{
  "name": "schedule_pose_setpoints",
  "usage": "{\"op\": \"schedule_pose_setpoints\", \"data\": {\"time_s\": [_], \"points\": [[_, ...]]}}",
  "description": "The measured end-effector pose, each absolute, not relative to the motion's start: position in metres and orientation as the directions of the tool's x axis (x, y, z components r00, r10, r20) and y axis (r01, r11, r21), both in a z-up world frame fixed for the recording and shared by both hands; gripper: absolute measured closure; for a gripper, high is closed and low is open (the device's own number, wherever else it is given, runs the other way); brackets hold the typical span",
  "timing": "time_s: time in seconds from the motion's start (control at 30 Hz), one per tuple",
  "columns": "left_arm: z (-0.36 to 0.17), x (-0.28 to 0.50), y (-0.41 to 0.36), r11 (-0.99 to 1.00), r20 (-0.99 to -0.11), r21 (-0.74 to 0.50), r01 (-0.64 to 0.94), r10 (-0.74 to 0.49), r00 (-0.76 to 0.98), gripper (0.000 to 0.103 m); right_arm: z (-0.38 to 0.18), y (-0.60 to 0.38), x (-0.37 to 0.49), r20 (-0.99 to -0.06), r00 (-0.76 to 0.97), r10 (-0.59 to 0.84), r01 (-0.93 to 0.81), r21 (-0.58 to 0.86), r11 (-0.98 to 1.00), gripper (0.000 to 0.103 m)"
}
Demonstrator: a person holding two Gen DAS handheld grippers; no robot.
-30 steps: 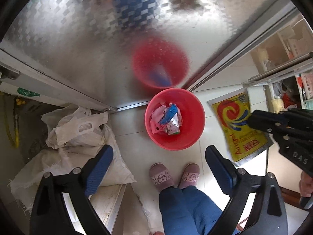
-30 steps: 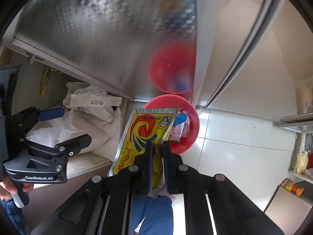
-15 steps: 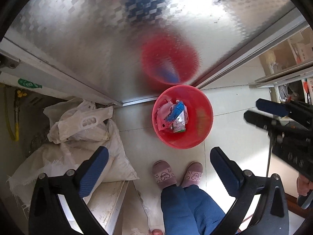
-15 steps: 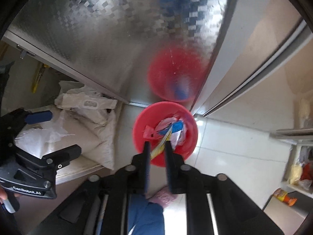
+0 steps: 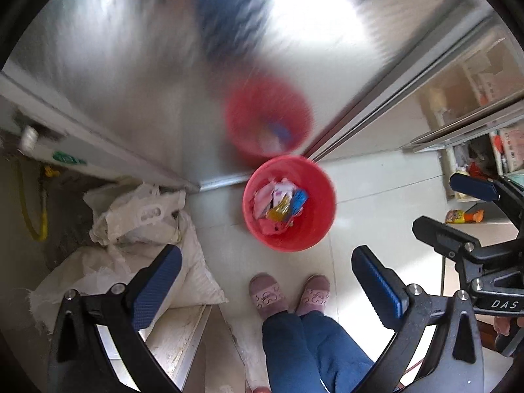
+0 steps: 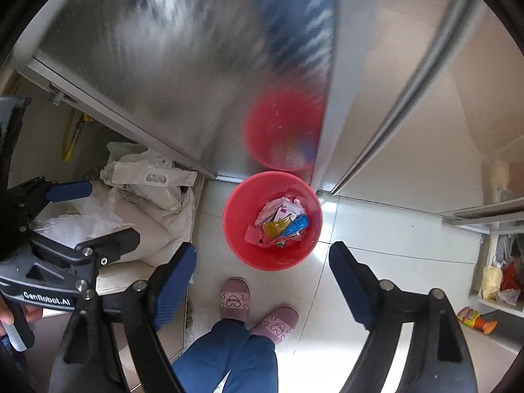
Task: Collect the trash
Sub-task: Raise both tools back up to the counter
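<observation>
Inspection found the right tool (image 6: pixel 262 267) with its jaws spread wide and nothing between them; they had just been opening. The left tool (image 5: pixel 267 280) likewise stood fully spread and empty. Both pointed down at the floor, well above the red bin (image 6: pixel 233 229), which stood on the tiles against the foot of a metal cabinet door (image 6: pixel 183 75), just ahead of the person's slippers (image 6: pixel 235 298).

The yellow packet (image 6: pixel 277 228) lay inside the bin, on top of other wrappers, among them a blue one (image 6: pixel 299 223). By that evidence the drop step was judged complete, with neither tool engaged.

One further item was noted: a small yellow-and-orange wrapper (image 6: pixel 473 318) on the floor at the right, near the open shelving and well apart from the bin. If it counts as trash, the next move would call for carrying a spread tool across to it, lowering until the pads straddle it, pinching, and returning over the bin.
</observation>
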State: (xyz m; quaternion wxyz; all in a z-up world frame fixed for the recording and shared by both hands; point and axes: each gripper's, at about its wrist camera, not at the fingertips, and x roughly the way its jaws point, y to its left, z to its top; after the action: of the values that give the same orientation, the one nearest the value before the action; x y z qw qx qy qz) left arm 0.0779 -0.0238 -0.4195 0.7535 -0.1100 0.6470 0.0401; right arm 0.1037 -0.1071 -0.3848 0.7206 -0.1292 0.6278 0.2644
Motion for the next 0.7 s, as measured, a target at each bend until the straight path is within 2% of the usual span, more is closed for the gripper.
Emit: {"op": "schedule_pose_setpoints", "data": {"time_s": [0.23,0.47,0.7], "points": [[-0.316,0.076,-0.058,0.988,-0.967,-0.105,-0.111,-0.076,0.243,0.0,-0.276,-0.149,0.092,-0.955,0.217,0.202,-0.478,0.077,0.875,0.001],[-0.209,0.077,-0.088,0.993,-0.931,-0.115,-0.014,-0.103,0.349,0.0,-0.167,-0.188,0.08,-0.918,0.353,0.182,-0.428,0.015,0.903,0.001],[-0.13,0.076,-0.095,0.986,-0.887,-0.166,0.018,-0.157,0.435,0.0,-0.098,-0.211,0.073,-0.881,0.434,0.19,-0.372,0.017,0.928,0.001]]}}
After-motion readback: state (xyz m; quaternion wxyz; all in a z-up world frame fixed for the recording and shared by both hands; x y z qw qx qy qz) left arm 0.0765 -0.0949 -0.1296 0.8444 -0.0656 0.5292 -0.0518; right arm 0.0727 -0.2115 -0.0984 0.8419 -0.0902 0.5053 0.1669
